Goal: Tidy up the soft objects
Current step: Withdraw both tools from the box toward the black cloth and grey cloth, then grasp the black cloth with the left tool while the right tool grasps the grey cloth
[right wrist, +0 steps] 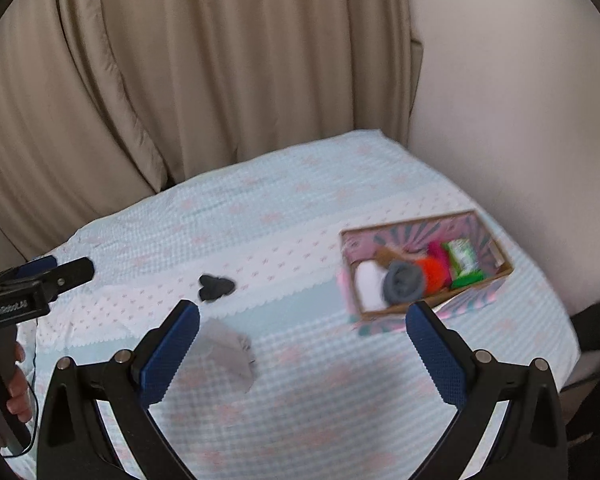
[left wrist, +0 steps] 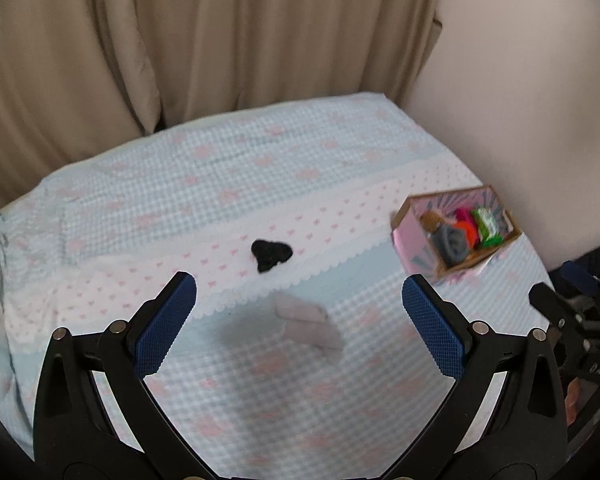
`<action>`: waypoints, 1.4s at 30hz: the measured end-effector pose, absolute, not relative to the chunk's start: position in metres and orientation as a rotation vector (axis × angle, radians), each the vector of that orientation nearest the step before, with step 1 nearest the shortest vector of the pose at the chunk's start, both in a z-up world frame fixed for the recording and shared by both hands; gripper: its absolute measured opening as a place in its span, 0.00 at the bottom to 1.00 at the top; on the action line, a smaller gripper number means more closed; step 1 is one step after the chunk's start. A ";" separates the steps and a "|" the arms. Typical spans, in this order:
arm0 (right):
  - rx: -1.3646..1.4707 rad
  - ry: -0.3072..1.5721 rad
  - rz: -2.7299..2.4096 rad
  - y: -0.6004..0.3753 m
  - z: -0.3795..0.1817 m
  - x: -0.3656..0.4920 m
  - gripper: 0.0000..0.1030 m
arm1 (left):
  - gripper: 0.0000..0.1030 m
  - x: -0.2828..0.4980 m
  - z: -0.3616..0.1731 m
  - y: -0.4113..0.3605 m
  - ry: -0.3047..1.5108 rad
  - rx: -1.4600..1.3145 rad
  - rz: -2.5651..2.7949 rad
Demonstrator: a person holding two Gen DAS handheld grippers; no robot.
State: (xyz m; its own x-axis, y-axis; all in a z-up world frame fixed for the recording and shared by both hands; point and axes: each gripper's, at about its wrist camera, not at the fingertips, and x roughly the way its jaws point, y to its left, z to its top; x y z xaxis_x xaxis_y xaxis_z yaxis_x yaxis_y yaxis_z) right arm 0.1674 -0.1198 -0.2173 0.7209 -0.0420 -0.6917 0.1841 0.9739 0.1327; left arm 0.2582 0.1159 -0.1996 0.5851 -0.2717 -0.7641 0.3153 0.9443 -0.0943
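A small black soft item (left wrist: 271,254) (right wrist: 215,287) lies on the white bow-print band of the bedspread. Nearer to me lies a blurred grey folded cloth (left wrist: 310,326) (right wrist: 229,349). A pink-lined cardboard box (left wrist: 414,256) (right wrist: 428,307) at the right holds a grey roll (right wrist: 405,283), a white piece (right wrist: 370,283), orange, pink and green items. My left gripper (left wrist: 299,324) hangs open above the grey cloth, holding nothing. My right gripper (right wrist: 302,346) is open too, between the cloth and the box, with nothing in it.
The bed (left wrist: 228,168) carries a blue checked cover with pink bows. Beige curtains (left wrist: 220,40) hang behind it and a pale wall (right wrist: 520,120) stands at the right. A hand holds the left gripper's handle (right wrist: 4,364) at the left edge.
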 end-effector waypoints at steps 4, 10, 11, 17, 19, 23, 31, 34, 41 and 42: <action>0.172 0.761 -0.082 -0.085 -0.248 0.178 1.00 | 0.99 0.285 -0.244 0.131 0.910 0.049 -0.366; 0.158 0.835 -0.010 -0.046 -0.317 0.202 1.00 | 0.99 0.329 -0.318 0.138 0.934 0.042 -0.387; 0.159 0.852 -0.001 -0.042 -0.329 0.206 1.00 | 0.99 0.337 -0.330 0.136 0.938 0.047 -0.393; 0.143 0.930 0.045 -0.017 -0.404 0.238 0.99 | 0.92 0.379 -0.401 0.124 0.970 0.086 -0.432; 0.137 0.950 0.049 -0.010 -0.430 0.248 0.96 | 0.91 0.393 -0.428 0.119 0.974 0.090 -0.441; 0.142 0.973 0.041 -0.007 -0.469 0.265 0.94 | 0.88 0.413 -0.463 0.111 0.985 0.081 -0.456; 0.084 0.985 0.034 0.007 -0.511 0.285 0.75 | 0.76 0.438 -0.503 0.081 0.962 0.109 -0.474; 0.058 0.958 0.034 0.010 -0.510 0.291 0.66 | 0.69 0.440 -0.505 0.073 0.930 0.129 -0.461; 0.046 0.914 0.010 0.012 -0.505 0.311 0.25 | 0.24 0.443 -0.507 0.071 0.917 0.142 -0.437; 0.049 0.913 0.006 0.011 -0.504 0.312 0.22 | 0.21 0.444 -0.507 0.072 0.919 0.140 -0.438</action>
State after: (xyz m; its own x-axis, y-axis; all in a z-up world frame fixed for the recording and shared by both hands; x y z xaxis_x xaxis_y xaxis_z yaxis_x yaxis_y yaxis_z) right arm 0.3122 0.0115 -0.5043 0.6116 0.0258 -0.7908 0.0157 0.9989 0.0448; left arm 0.4442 0.0723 -0.5068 0.5258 -0.3059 -0.7937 0.4235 0.9034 -0.0676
